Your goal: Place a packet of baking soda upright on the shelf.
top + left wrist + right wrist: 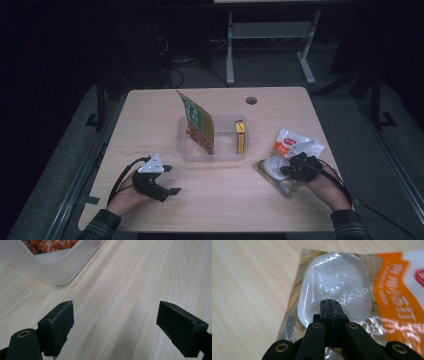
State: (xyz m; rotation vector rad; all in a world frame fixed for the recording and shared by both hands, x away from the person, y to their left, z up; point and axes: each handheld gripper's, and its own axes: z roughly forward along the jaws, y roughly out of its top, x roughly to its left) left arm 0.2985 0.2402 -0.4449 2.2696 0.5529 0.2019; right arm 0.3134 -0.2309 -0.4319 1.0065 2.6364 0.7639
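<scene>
Right gripper [292, 167] sits on a sealed food packet [290, 160] at the right part of the light wooden surface [220, 200]. In the right gripper view its jaws are pressed flat together, clenched, with their tips [329, 302] over the packet's clear bulging window [337, 285]; whether any film is pinched between them cannot be told. Packet shows an orange band with white print [392, 302] along one side and lies flat, well apart from the tub.

Left gripper [172, 180] rests low over the surface at the near left, held by the person's left hand [131, 192]. Jaws stand wide apart, released, with bare wood between the two black pads [61, 325].

Clear plastic tub [200, 155] stands mid-surface. Inside it a green pouch [199, 122] leans upright-tilted at the left, and a slim yellow box [240, 136] stands on edge at the right. Corner of the tub [57, 270] appears in the left gripper view, just ahead of the open jaws
</scene>
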